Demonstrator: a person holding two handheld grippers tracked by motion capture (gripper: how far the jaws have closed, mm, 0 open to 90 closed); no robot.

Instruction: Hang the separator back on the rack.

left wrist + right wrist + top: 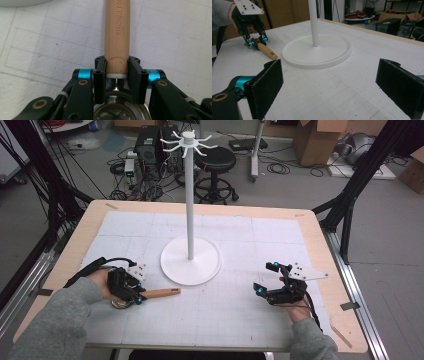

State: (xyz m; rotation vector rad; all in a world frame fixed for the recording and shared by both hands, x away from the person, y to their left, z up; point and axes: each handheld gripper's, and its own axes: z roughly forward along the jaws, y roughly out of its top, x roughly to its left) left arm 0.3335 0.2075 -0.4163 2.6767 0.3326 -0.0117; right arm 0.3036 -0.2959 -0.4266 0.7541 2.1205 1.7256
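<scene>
Cables, boxes and a stool cluttered the floor behind the tabletop, where a white hook stand stood mid-sheet, presumably to hang utensils from. The left tongs pinched a wooden-handled kitchen utensil lying flat near the stand's base, gripping right where handle met metal head, a spot that likely left the far handle end free for a hook. The right tongs hovered wide open and empty, well apart.

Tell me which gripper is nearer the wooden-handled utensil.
Left. The left gripper is clamped on the wooden handle near its metal end; the right gripper sits apart, jaws open, across the mat.
</scene>
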